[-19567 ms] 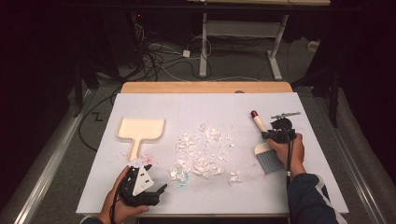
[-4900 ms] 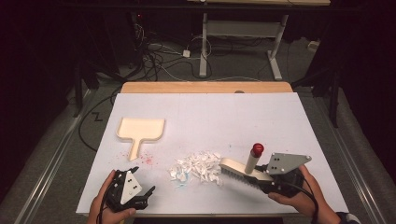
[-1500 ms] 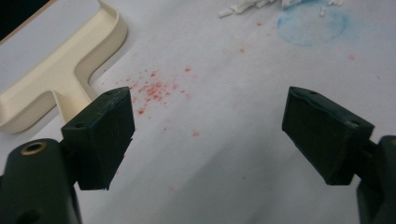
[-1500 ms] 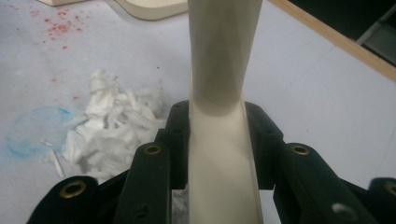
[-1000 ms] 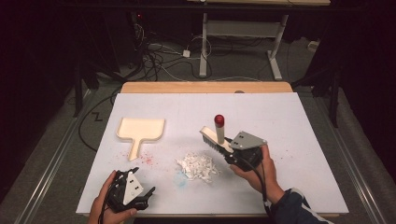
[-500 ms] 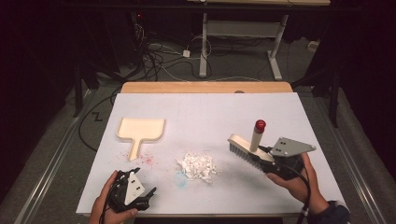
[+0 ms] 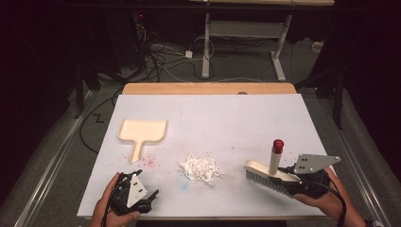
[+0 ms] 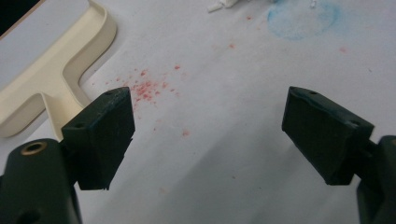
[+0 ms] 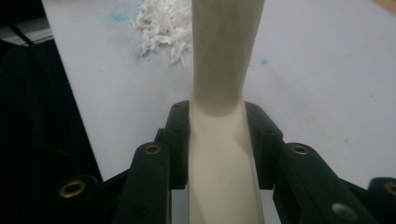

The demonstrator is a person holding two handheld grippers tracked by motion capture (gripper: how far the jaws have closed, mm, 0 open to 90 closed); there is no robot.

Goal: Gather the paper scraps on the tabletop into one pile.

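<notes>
1. Presently the right gripper (image 7: 302, 182) is clamped on the back of the brush (image 7: 270, 174), its jaws pressed against both sides of the cream body, as the right gripper view confirms (image 9: 219, 158).
2. The brush sits at the near right of the table (image 7: 246, 118), well apart from the pile of white scraps (image 7: 202, 169) to its left. Whether its bristles touch the surface cannot be told.
3. Handling, judged: the brush looks light and rigid, with a smooth plastic body that could slip if gripped loosely. The present hold, across the flat sides, appears sound. The bristles will flex under pressure.
4. Appearance: cream-coloured body, dark row of bristles beneath, upright handle tipped with a red cap (image 7: 278, 143).
5. The scraps are small, light and loose; a hard stroke would likely scatter them.
6. The left gripper (image 7: 137, 196) has its jaws wide apart with nothing between them, low over the near left of the table.
7. The dustpan (image 7: 142, 132) lies flat at the left, handle toward the person, beside faint red specks (image 8: 147, 86).
</notes>
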